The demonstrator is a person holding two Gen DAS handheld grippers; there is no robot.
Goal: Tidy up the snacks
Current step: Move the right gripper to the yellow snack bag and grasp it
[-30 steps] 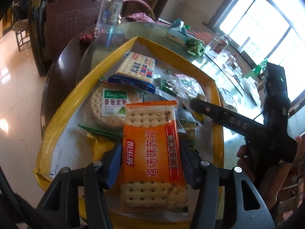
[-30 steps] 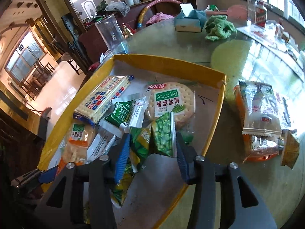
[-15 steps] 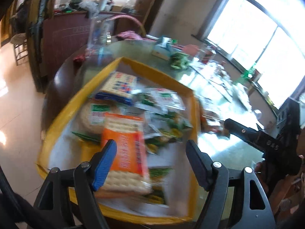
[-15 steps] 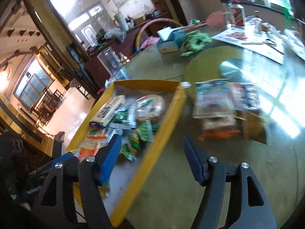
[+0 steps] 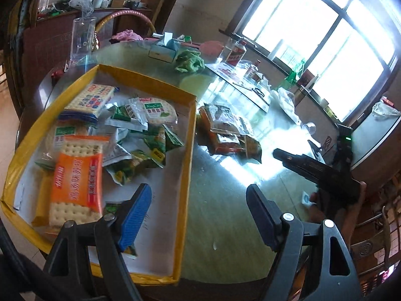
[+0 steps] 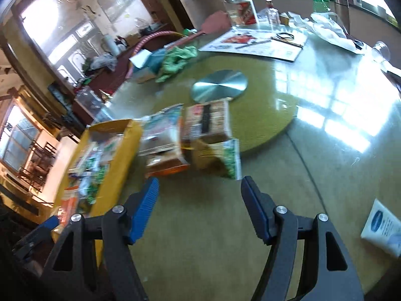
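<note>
Snacks, sorted: a yellow-walled tray (image 5: 191,135) on the round glass worktop (image 5: 225,215) holds an orange soda-cracker pack (image 5: 76,178) at its near end, a blue-and-white cracker pack (image 5: 91,99) toward the far corner, a round biscuit pack with a green label (image 5: 158,109) beside it, and small green sachets (image 5: 150,150) scattered between.

Snacks, unsorted: a loose heap of packets (image 5: 226,131) lies on the worktop just outside the tray's right wall; from the right wrist view it is blurred (image 6: 190,138) and sits ahead of the fingers.

Left gripper (image 5: 199,214): jaws spread wide, nothing between them. Its blue finger is over the tray's near end, its black finger over bare worktop. The jaws have just been opening.

Right gripper (image 6: 199,209): jaws wide apart, empty, over bare worktop short of the heap; likewise just been opening. From the left wrist view it shows at right, held in a person's hand (image 5: 351,210).

Surroundings: green cloth (image 5: 189,61), tissue box (image 5: 163,50), clear tall cup (image 5: 82,37), bottles near the window (image 5: 236,51), a metal disc under the glass (image 6: 219,85), a white tube (image 6: 383,225) at the near right edge.
</note>
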